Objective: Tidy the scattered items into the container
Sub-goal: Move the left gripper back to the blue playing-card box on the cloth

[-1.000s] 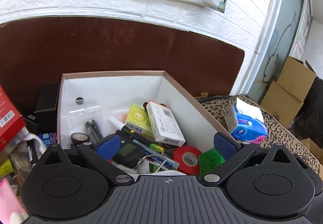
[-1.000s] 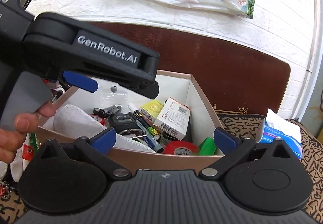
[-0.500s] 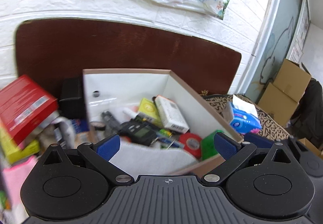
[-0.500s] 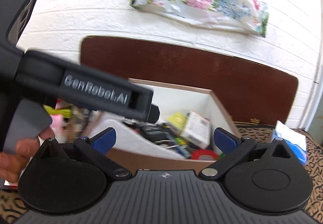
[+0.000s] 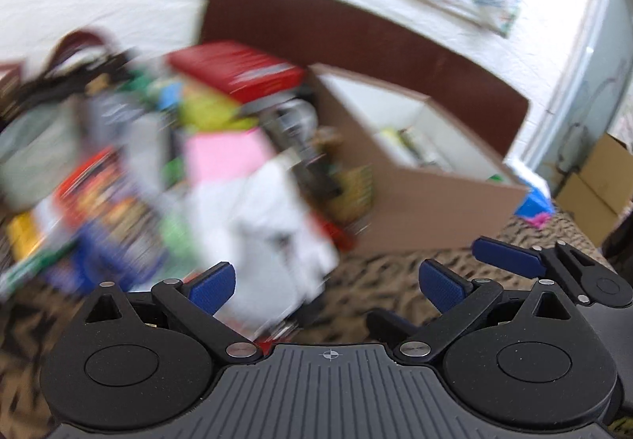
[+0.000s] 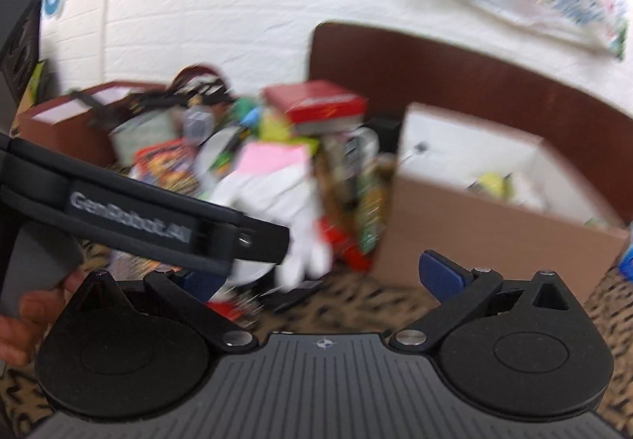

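Observation:
The brown cardboard box (image 5: 427, 201) with white inner walls stands at the right and holds several small items; it also shows in the right wrist view (image 6: 486, 237). A blurred heap of scattered items lies left of it: a red box (image 5: 241, 71), a pink pack (image 5: 225, 154) and a white cloth (image 5: 273, 225). In the right wrist view the red box (image 6: 316, 102) and white cloth (image 6: 285, 209) show too. My left gripper (image 5: 328, 284) is open and empty, facing the heap. My right gripper (image 6: 320, 276) is open and empty.
A leopard-print cloth (image 5: 387, 280) covers the table. A brown headboard (image 5: 356, 31) and white brick wall stand behind. A blue tissue pack (image 5: 534, 201) lies right of the box. Cardboard cartons (image 5: 597, 181) sit far right. The left gripper's body (image 6: 138, 209) crosses the right wrist view.
Both grippers have pulled back out of the box and swung left toward the heap. The white cloth that the left gripper carried lies in the box. Both views are now motion-blurred.

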A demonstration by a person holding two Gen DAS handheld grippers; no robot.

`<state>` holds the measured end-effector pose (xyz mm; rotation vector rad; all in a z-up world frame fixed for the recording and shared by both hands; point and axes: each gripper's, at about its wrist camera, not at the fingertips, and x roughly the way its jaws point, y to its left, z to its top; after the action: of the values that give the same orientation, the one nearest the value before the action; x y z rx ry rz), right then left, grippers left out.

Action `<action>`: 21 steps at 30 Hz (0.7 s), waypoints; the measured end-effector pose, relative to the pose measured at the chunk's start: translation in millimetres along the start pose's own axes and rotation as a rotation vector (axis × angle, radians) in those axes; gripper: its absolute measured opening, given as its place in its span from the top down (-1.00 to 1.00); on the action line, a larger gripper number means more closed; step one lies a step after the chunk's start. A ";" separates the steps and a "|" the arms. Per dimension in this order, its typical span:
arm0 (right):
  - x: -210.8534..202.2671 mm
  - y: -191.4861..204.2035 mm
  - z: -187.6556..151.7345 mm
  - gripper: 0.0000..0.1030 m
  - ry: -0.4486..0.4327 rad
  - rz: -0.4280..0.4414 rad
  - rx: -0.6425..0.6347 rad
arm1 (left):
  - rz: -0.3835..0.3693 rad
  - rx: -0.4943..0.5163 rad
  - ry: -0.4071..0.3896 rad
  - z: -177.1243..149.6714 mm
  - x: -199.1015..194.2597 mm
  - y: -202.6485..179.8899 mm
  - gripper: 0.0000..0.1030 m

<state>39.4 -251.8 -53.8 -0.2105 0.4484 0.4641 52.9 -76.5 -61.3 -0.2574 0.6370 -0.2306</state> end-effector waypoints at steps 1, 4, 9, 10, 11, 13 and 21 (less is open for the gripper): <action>1.4 7.5 -3.4 -0.99 0.011 0.009 -0.006 | 0.019 -0.012 0.010 -6.3 -4.4 10.1 -1.00; 7.0 28.5 -12.6 -0.99 0.044 0.041 -0.024 | 0.078 -0.026 0.031 -21.2 -15.4 38.0 -1.00; 18.3 58.2 -21.3 -0.99 0.097 0.122 -0.035 | 0.133 -0.121 0.053 -32.3 -23.5 79.7 -0.98; 20.0 63.4 -21.6 -0.99 0.099 0.134 -0.047 | 0.127 -0.140 0.059 -33.2 -23.5 85.2 -0.97; 21.7 68.2 -21.5 -0.99 0.098 0.145 -0.063 | 0.120 -0.152 0.064 -33.8 -22.6 89.6 -0.93; 24.5 76.0 -21.3 -0.99 0.089 0.154 -0.096 | 0.111 -0.161 0.073 -35.3 -21.0 93.9 -0.86; 51.0 83.9 -13.7 -0.88 0.106 0.212 -0.155 | 0.040 -0.189 0.077 -33.1 -16.0 103.5 -0.58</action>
<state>35.4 -162.8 -97.4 -0.3407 0.5417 0.6989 33.9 20.3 -109.6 -0.4185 0.7403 -0.1418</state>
